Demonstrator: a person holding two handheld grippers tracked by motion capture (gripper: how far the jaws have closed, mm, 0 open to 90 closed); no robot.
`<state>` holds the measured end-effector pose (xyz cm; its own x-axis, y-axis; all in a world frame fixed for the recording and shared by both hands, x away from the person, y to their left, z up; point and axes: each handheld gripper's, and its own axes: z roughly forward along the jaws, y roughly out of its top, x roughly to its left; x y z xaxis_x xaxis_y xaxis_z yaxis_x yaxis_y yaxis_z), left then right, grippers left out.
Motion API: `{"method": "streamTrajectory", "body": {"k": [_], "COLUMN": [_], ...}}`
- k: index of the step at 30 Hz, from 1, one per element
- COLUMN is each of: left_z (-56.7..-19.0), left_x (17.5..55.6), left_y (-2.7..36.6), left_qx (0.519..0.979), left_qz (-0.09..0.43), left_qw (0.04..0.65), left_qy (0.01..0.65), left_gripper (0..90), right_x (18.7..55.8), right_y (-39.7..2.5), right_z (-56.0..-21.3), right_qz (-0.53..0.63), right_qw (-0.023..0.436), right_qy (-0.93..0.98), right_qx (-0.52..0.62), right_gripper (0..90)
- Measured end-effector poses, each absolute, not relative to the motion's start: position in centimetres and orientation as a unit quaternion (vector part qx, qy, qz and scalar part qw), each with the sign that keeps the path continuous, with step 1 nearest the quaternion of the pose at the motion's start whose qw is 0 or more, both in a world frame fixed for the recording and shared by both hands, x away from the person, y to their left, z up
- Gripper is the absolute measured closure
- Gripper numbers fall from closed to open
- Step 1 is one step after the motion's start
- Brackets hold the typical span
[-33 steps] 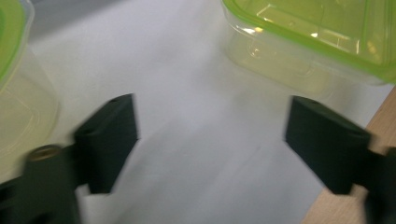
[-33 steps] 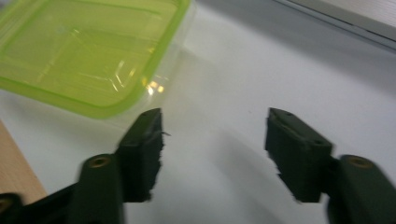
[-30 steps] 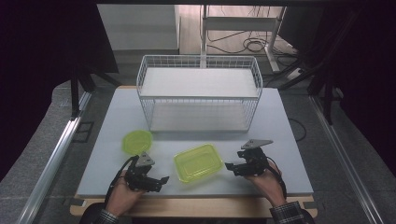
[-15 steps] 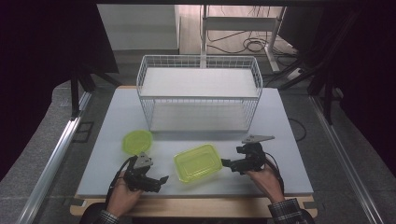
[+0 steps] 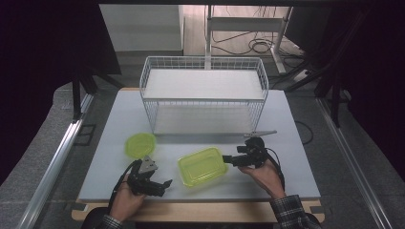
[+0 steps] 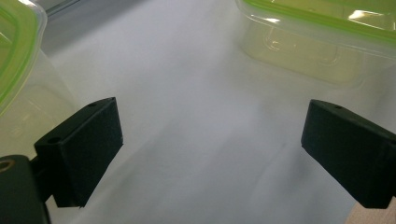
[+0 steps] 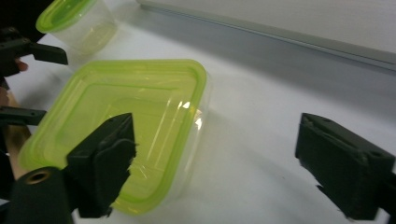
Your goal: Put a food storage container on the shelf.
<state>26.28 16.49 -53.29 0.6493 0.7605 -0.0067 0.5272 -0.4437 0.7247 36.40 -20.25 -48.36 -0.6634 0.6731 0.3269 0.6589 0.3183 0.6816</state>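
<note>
Reaching in from three o'clock, the right claw (image 5: 229, 159) has closed on the rectangular tub (image 5: 202, 166), jaws apart and empty. The left claw (image 5: 165, 185) stays spread at seven o'clock on the bench (image 5: 286, 181).

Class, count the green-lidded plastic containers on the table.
2: a rectangular container near the table's front middle, and a smaller container to its left, nearer the wire rack.
</note>
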Motion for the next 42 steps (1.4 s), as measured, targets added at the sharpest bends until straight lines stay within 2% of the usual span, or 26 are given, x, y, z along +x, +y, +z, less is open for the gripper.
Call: {"method": "streamTrajectory", "body": {"k": [8, 9, 14, 20, 23, 24, 25, 30, 33, 42], "left_z": [-53.3, -53.3, -53.3, -53.4, -53.4, -53.4, -53.4, -53.4, -53.3, -53.3], "left_x": [26.3, 26.3, 26.3, 26.3, 26.3, 26.3, 26.3, 26.3, 26.2, 26.3], "left_y": [16.5, 16.5, 16.4, 16.3, 16.3, 16.3, 16.3, 16.3, 16.3, 16.5], "left_qx": [0.835, 0.835, 0.837, 0.84, 0.841, 0.841, 0.841, 0.842, 0.841, 0.839], "left_qz": [0.164, 0.164, 0.164, 0.162, 0.161, 0.161, 0.162, 0.162, 0.163, 0.162], "left_qw": [0.358, 0.358, 0.355, 0.352, 0.35, 0.35, 0.35, 0.35, 0.351, 0.353], "left_qy": [0.386, 0.386, 0.383, 0.38, 0.379, 0.379, 0.379, 0.378, 0.379, 0.382], "left_gripper": [5.4, 5.4, 5.5, 5.6, 5.6, 5.6, 5.6, 5.7, 5.7, 5.8], "right_x": [37.7, 37.7, 38.3, 38.8, 39.2, 39.4, 39.4, 40.0, 40.0, 39.8], "right_y": [-19.2, -19.2, -19.2, -18.6, -18.5, -18.4, -18.4, -18.8, -18.9, -19.5], "right_z": [-48.6, -48.6, -49.3, -49.9, -50.2, -50.4, -50.4, -50.8, -50.9, -49.7], "right_qz": [0.405, 0.405, 0.402, 0.398, 0.397, 0.394, 0.394, 0.397, 0.406, 0.431], "right_qw": [-0.019, -0.019, -0.062, -0.088, -0.11, -0.124, -0.124, -0.177, -0.204, -0.199], "right_qy": [0.818, 0.818, 0.811, 0.81, 0.807, 0.805, 0.805, 0.78, 0.767, 0.752], "right_qx": [0.408, 0.408, 0.42, 0.421, 0.423, 0.426, 0.426, 0.449, 0.452, 0.457], "right_gripper": [36.2, 36.2, 43.5, 51.8, 58.4, 64.1, 64.1, 76.9, 79.5, 79.8]}}
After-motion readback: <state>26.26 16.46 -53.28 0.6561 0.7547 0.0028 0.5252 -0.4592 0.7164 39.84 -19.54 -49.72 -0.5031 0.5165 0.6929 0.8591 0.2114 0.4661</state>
